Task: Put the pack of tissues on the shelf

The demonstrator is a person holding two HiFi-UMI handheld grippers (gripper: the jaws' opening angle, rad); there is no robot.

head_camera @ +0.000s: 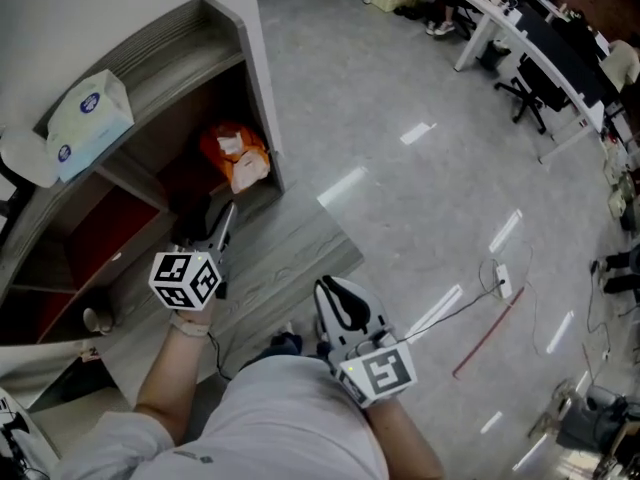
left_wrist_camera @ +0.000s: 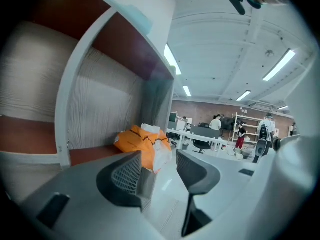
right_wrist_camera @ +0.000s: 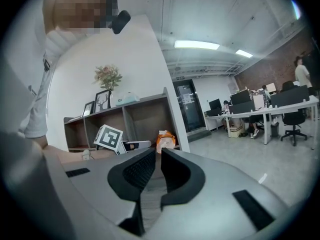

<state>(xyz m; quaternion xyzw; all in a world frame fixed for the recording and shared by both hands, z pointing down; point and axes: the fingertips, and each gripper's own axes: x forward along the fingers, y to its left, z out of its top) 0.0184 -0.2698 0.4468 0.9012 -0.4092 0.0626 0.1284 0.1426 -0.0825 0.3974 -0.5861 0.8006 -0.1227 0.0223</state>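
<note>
Right gripper [head_camera: 330, 293]: jaws almost together, empty.
Left gripper [head_camera: 226, 226]: jaws wide apart, empty (orange bag [head_camera: 236, 156] just beyond).
Tissue pack [head_camera: 88, 118]: lying atop shelf [head_camera: 170, 48].

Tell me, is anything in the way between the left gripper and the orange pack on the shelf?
Nothing visible is. The left gripper is open, and the orange pack lies straight ahead of it in the shelf compartment.
</note>
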